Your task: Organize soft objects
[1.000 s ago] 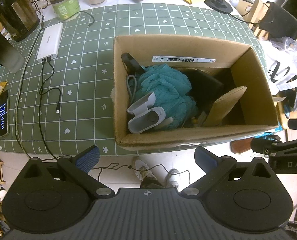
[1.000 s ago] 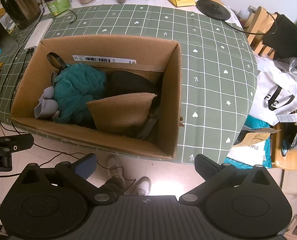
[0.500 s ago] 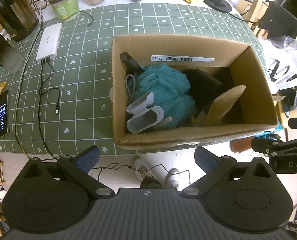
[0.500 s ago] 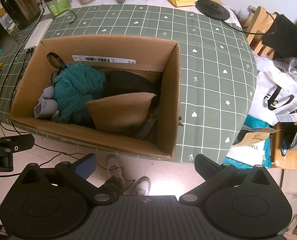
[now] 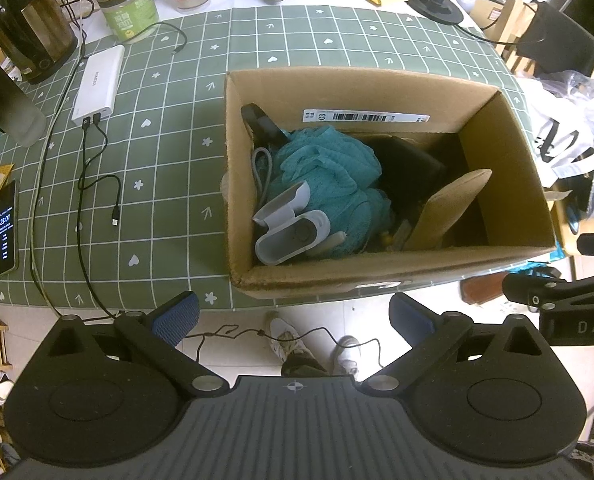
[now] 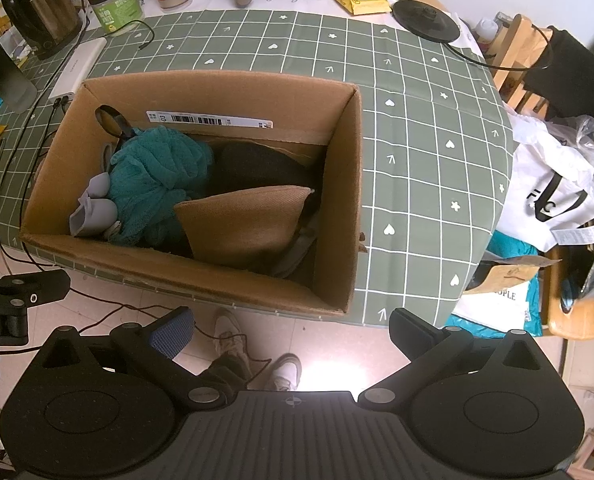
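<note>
An open cardboard box [image 5: 377,276] [image 6: 341,200] stands at the near edge of the green checked table. In it lie a teal knitted cloth [image 5: 329,172] [image 6: 153,184], a grey soft case [image 5: 293,228] [image 6: 93,212], a tan cushion [image 5: 453,204] [image 6: 241,224] and a black soft item [image 5: 409,168] [image 6: 257,168]. My left gripper [image 5: 293,316] is open and empty, above the floor just before the box's near wall. My right gripper [image 6: 293,328] is open and empty, near the box's near right corner.
A white power bank [image 5: 99,80] with black cables, a phone [image 5: 5,228], a dark kettle [image 5: 29,20] and jars stand left and behind on the table. White bags [image 6: 553,196] hang on a chair at the right. The person's shoes [image 5: 313,344] show on the floor.
The left view has shifted slightly, so the box sits a little to the left and lower in it. Both grippers stay open and nothing in the box has moved.
</note>
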`<state>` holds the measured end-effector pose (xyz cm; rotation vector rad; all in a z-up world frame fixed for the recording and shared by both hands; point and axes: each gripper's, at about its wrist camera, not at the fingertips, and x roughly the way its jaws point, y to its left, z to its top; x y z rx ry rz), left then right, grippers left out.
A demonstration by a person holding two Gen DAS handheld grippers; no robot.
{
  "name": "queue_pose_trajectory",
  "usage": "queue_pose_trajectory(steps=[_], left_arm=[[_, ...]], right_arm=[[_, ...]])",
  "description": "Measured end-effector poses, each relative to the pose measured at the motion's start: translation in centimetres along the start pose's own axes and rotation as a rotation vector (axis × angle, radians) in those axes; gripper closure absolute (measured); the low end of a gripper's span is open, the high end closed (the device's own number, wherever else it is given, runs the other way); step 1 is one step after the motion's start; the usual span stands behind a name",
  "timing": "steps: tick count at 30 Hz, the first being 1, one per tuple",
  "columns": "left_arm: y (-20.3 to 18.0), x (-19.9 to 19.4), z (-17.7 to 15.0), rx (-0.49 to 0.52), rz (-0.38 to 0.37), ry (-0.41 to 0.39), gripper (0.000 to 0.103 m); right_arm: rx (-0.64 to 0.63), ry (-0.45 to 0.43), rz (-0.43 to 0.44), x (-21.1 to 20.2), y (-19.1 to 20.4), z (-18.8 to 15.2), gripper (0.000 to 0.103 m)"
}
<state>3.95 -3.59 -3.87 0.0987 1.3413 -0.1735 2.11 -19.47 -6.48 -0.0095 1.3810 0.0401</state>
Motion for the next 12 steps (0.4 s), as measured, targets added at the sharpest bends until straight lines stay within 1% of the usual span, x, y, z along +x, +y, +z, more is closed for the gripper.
queue_pose_trajectory(steps=[12], left_arm=[[0.60,-0.11,0.04,0.003,-0.009,-0.012,0.000]], right_arm=[[-0.001,-0.003,-0.002,-0.24,0.08,0.11,0.000]])
